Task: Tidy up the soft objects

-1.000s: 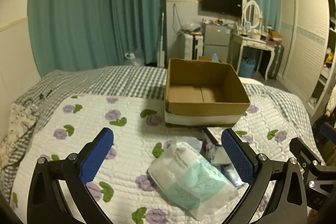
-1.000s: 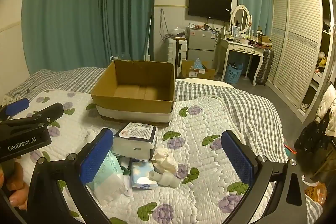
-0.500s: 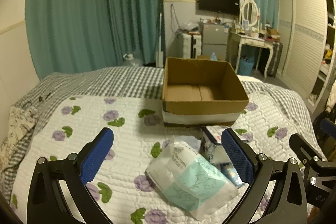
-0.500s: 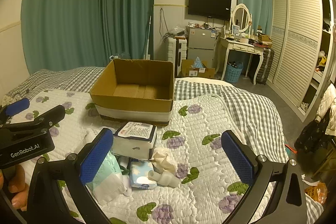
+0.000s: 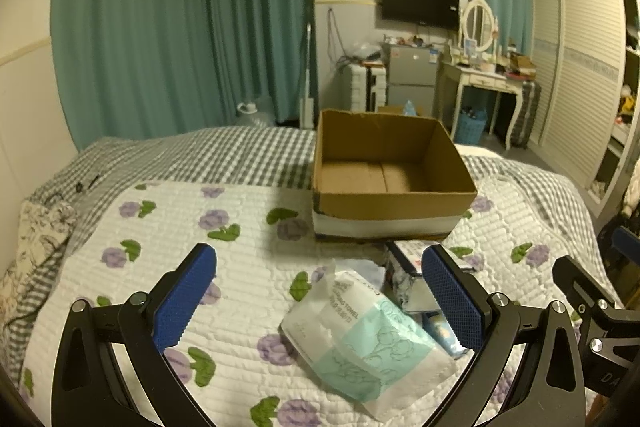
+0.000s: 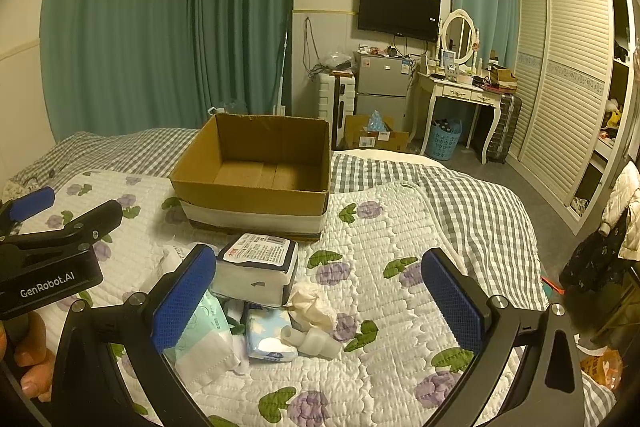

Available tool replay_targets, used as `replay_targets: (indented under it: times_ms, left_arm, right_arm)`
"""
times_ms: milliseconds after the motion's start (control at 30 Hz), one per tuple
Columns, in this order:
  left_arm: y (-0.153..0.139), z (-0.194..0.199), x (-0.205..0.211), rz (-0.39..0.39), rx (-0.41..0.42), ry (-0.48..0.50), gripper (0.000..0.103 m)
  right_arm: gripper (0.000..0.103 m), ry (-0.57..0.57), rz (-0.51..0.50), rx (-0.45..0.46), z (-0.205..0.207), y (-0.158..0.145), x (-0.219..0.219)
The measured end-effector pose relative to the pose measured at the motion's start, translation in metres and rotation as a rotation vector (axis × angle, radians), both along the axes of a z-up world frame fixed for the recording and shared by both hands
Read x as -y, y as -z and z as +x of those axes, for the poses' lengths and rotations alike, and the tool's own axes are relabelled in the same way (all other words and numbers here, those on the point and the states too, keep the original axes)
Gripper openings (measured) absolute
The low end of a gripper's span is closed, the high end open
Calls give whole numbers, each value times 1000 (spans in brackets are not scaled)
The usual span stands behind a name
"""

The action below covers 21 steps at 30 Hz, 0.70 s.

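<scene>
An empty cardboard box (image 5: 394,175) (image 6: 256,179) stands on the flowered quilt (image 5: 240,259). In front of it lies a small heap of soft things: a white-and-teal towel pack (image 5: 364,335) (image 6: 204,331), a white tissue pack with a printed label (image 6: 256,267), a small blue pack (image 6: 266,337), a crumpled cream tissue (image 6: 312,305) and a white roll (image 6: 310,341). My left gripper (image 5: 320,303) hangs open above the towel pack. My right gripper (image 6: 316,301) is open over the heap. Neither holds anything.
The bed has a grey checked cover (image 6: 460,195) towards its far and right sides. Beyond it are teal curtains (image 5: 180,27), a small fridge (image 6: 380,87), a dressing table (image 6: 460,95) and a slatted wardrobe (image 6: 568,87). A hand (image 6: 28,367) holds the left gripper.
Both grippers have drifted slightly back and up, so the box and the heap sit a little lower in view. Nothing on the bed has moved.
</scene>
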<state>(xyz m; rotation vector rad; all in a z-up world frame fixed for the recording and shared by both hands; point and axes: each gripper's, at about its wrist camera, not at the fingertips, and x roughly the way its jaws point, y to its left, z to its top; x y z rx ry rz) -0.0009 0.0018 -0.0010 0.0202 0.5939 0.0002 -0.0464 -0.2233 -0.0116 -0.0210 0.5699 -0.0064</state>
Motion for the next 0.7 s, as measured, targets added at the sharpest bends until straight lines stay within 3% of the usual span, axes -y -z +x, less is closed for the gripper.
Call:
replay_targets:
  times_ms: [700]
  left_arm:
    - [0,0,-3,19,13,1,103]
  right_arm:
    - [103,-1,-1,1,0,0,0]
